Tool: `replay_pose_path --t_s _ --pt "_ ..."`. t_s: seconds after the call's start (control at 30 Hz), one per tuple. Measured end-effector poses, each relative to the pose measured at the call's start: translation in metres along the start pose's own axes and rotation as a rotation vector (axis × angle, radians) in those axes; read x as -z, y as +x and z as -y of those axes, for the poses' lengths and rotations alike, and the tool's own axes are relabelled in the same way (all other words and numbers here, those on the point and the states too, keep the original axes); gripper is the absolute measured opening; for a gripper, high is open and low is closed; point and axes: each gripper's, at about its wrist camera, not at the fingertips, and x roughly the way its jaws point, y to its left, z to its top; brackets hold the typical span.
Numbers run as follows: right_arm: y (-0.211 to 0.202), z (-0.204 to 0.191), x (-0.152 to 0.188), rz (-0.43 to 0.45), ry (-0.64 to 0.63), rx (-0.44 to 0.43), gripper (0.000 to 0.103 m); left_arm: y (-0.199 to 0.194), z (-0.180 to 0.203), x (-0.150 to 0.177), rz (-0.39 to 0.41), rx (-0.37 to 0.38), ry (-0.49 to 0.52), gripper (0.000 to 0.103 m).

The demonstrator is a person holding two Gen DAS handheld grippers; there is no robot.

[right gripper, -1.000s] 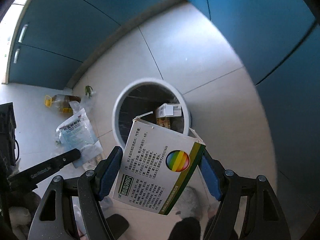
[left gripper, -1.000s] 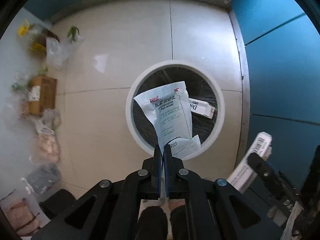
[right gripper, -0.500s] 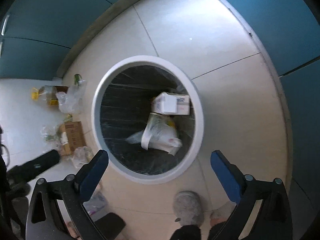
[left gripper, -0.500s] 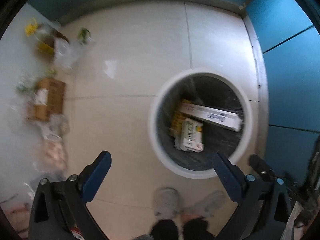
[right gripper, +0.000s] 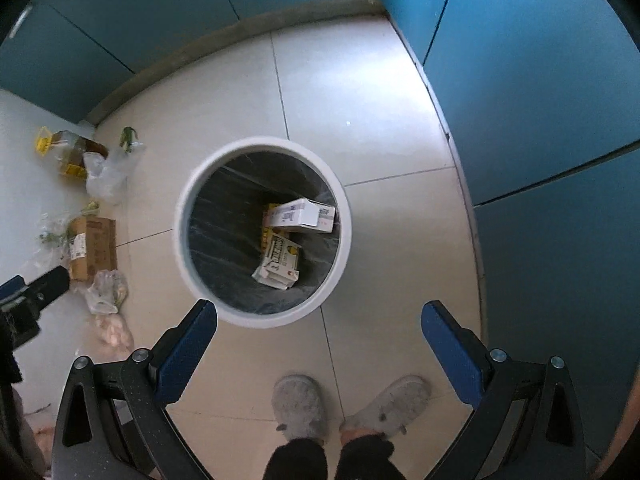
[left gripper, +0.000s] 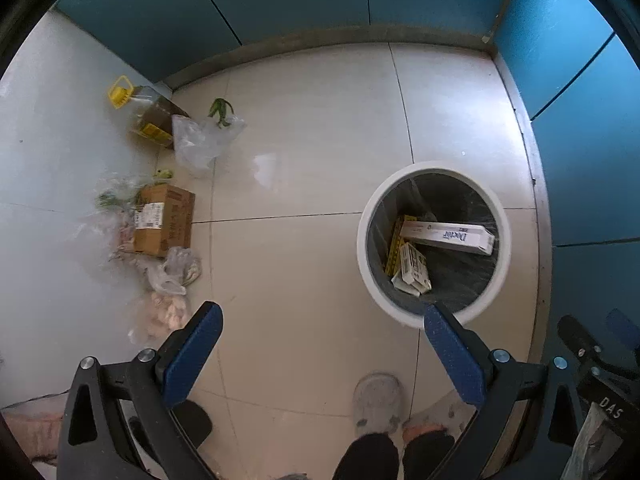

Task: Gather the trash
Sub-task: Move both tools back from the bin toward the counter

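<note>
A round white trash bin [left gripper: 362, 240] [right gripper: 182, 240] with a black liner stands on the tiled floor. Inside lie a long white carton [left gripper: 448, 236] [right gripper: 300, 214], a small medicine box [left gripper: 414, 266] [right gripper: 282, 254] and a white pouch under it. My left gripper [left gripper: 320, 316] is open and empty, above the floor left of the bin. My right gripper [right gripper: 320, 312] is open and empty, just in front of the bin. Loose trash lies at the left: a brown cardboard box [left gripper: 164, 220] [right gripper: 92, 248], clear plastic bags [left gripper: 200, 140] [right gripper: 106, 176] and an oil bottle [left gripper: 148, 116] [right gripper: 68, 152].
Blue cabinet fronts [left gripper: 580, 140] [right gripper: 540, 100] close the back and right. A white wall [left gripper: 48, 160] runs along the left. The person's grey slippers [right gripper: 298, 404] stand in front of the bin. More bagged food [left gripper: 164, 312] lies near the left gripper.
Both grippers opened and let go: the white pouch and the medicine box fell into the bin. Both grippers then drew back, the left one swinging leftward.
</note>
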Motion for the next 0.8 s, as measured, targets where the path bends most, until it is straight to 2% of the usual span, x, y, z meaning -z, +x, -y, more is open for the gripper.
replay_pose_path --t_s 0.33,0.8 --pt "-0.154 -0.021 0.027 0.061 -0.055 0.001 0.103 -0.131 -0.025 0.022 0.063 0.037 0.020 0.103" --pt "-0.371 -0.023 0.092 0.166 0.000 -0.060 0.103 -0.308 -0.043 0.081 0.154 0.080 0.105 0.103"
